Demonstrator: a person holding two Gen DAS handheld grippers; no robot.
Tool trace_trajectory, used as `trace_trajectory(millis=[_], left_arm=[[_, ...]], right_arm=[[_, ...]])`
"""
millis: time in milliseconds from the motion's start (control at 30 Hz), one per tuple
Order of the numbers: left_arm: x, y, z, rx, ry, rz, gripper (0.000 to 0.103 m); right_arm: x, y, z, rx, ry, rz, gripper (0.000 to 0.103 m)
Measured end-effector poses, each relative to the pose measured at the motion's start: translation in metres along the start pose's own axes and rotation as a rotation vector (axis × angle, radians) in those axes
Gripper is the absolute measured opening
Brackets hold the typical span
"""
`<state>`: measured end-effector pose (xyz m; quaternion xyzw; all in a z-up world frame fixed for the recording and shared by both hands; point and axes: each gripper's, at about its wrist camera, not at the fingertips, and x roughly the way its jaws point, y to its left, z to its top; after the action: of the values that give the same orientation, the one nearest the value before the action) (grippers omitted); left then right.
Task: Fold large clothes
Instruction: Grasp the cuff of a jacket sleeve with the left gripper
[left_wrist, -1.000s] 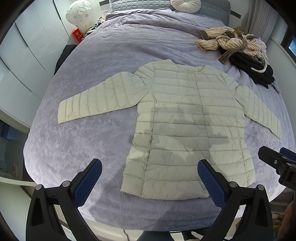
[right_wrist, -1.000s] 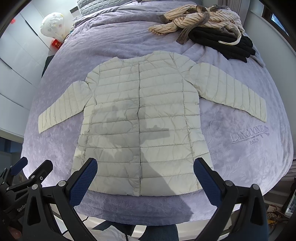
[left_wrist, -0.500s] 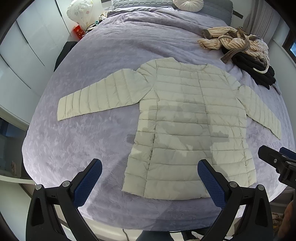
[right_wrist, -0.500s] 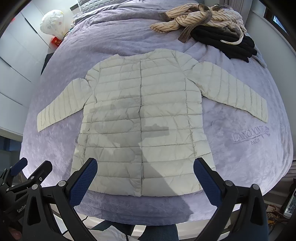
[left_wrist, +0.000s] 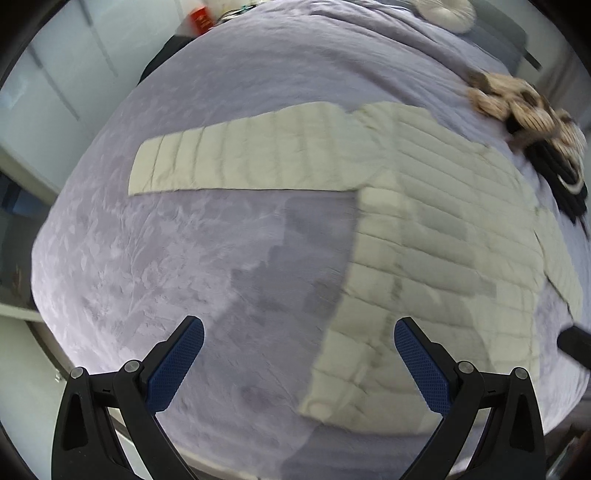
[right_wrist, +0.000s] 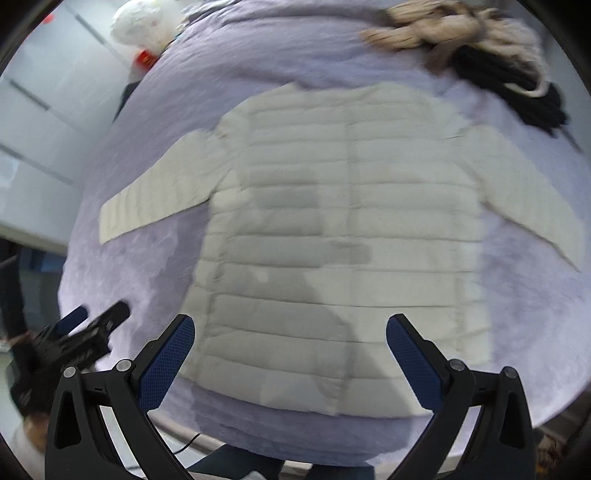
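A cream quilted puffer jacket (right_wrist: 343, 229) lies flat and face up on the lavender bedspread (right_wrist: 535, 295), both sleeves spread out. In the left wrist view the jacket (left_wrist: 436, 236) fills the right half and its left sleeve (left_wrist: 236, 162) reaches across the middle. My left gripper (left_wrist: 295, 354) is open and empty, low over the bed, near the jacket's lower left hem corner. It also shows in the right wrist view (right_wrist: 96, 325). My right gripper (right_wrist: 290, 350) is open and empty above the jacket's hem.
A heap of striped beige and black clothes (right_wrist: 480, 40) lies at the bed's far right, also in the left wrist view (left_wrist: 535, 122). A white balloon (right_wrist: 144, 26) and white wardrobe doors (left_wrist: 48, 74) stand to the left. The bed's front edge (right_wrist: 295, 450) is just below my grippers.
Both grippers have moved forward and down toward the jacket. The left one has swung left, so the left sleeve and bare bedspread now fill its view. Both stay open.
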<state>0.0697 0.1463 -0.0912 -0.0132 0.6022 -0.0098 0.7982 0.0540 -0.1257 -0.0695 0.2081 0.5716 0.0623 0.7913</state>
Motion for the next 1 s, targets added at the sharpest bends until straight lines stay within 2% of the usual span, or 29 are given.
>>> trace_trajectory(millis=[133, 267, 333, 467, 667, 733, 800, 867, 1000], left_arm=[[0.036, 0.037, 0.019, -0.064, -0.011, -0.024, 0.103], [0.074, 0.079, 0.044, -0.182, -0.016, -0.126, 0.103], [0.091, 0.100, 0.057, -0.246, -0.025, -0.168, 0.103], [0.119, 0.132, 0.080, -0.349, -0.055, -0.208, 0.103], [0.162, 0.164, 0.107, -0.492, -0.095, -0.293, 0.103], [0.174, 0.167, 0.112, -0.525, -0.099, -0.322, 0.103], [0.187, 0.170, 0.115, -0.556, -0.102, -0.341, 0.103], [0.199, 0.172, 0.118, -0.588, -0.101, -0.350, 0.103], [0.211, 0.174, 0.127, -0.608, -0.138, -0.336, 0.103]], right_arm=[[0.034, 0.023, 0.003, -0.049, 0.088, 0.019, 0.103], [0.068, 0.039, 0.012, -0.088, 0.158, -0.036, 0.103], [0.088, 0.044, 0.023, -0.099, 0.167, -0.044, 0.103], [0.119, 0.059, 0.048, -0.155, 0.150, -0.077, 0.103], [0.159, 0.079, 0.086, -0.205, 0.104, -0.062, 0.103], [0.177, 0.086, 0.101, -0.210, 0.089, -0.046, 0.092], [0.194, 0.090, 0.113, -0.211, 0.086, -0.035, 0.053], [0.211, 0.093, 0.125, -0.193, 0.087, 0.000, 0.030], [0.233, 0.098, 0.148, -0.194, 0.021, 0.013, 0.028]])
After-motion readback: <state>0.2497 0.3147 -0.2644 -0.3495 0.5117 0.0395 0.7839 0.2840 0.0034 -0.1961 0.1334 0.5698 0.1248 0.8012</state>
